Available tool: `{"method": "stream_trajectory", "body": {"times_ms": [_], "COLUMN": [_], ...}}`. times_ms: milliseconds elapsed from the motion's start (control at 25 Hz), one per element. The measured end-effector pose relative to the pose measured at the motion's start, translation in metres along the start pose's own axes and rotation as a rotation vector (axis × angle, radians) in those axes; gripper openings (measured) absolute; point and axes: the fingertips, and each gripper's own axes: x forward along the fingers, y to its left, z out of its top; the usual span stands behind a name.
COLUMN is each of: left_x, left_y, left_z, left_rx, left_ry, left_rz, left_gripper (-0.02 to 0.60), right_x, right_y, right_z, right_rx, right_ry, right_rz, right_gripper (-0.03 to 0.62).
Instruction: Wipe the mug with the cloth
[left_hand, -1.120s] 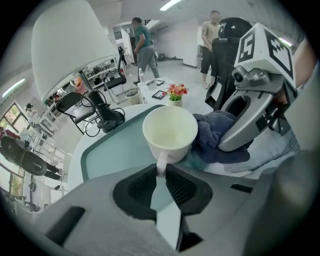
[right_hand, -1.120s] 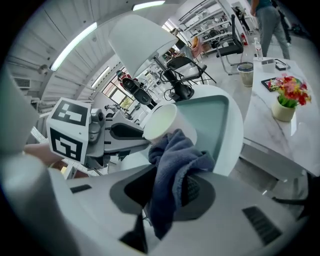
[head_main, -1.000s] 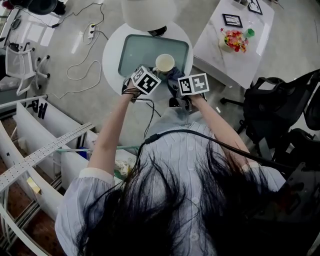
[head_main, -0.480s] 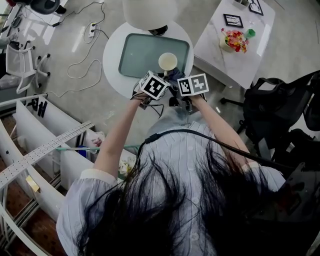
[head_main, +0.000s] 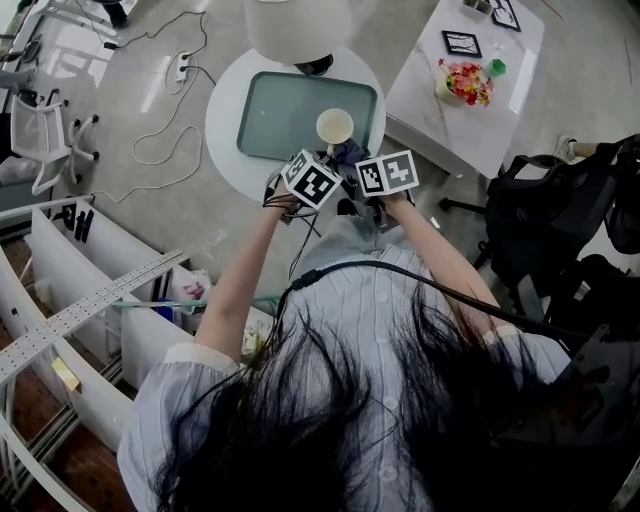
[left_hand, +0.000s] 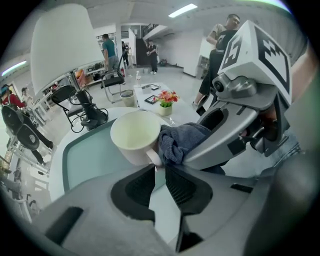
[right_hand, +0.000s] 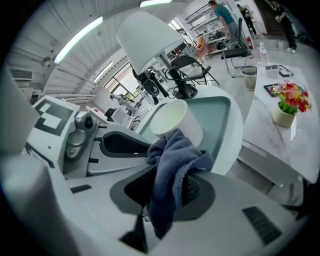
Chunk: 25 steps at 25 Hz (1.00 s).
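In the upper centre of the head view, the left gripper (left_hand: 157, 169) clamps the handle of the mug (left_hand: 134, 136), its inside bare, over the green tray (head_main: 278, 112). The right gripper (right_hand: 167, 192) pinches the blue cloth (right_hand: 176, 157) against the mug's side.

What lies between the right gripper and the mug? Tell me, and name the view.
The blue-grey cloth: clamped in the right gripper, it bunches against the side of the mug. The right gripper view shows this.

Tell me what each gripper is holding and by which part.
The left gripper pinches the mug by its handle. The right gripper clamps the cloth by a bunched fold.
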Motion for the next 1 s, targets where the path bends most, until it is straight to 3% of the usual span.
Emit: {"method": "stream_trajectory", "body": {"times_ms": [120, 400, 640, 880, 1000], "left_x": [-0.011, -0.039, -0.054, -0.053, -0.058], "left_y": [0.0, -0.003, -0.014, -0.033, -0.04], "left_z": [0.0, -0.003, -0.008, -0.016, -0.014], "left_rx": [-0.045, -0.23, -0.328, -0.361, -0.415], "left_ry": [-0.037, -0.161, -0.239, -0.253, -0.283], "left_rz": [0.022, 0.038, 0.05, 0.058, 0.074], "left_gripper": [0.067, 0.067, 0.066, 0.06, 0.057], "right_x": [-0.007, -0.027, -0.039, -0.047, -0.055], "right_y": [0.001, 0.002, 0.007, 0.015, 0.018], "right_z": [-0.002, -0.006, -0.025, -0.029, -0.03], "right_rx": [0.01, 0.038, -0.017, -0.073, -0.14], "right_ry": [-0.011, -0.05, -0.013, -0.012, 0.011], "right_rz": [0.012, 0.061, 0.052, 0.069, 0.056], "right_gripper": [0.094, 0.094, 0.094, 0.094, 0.094]}}
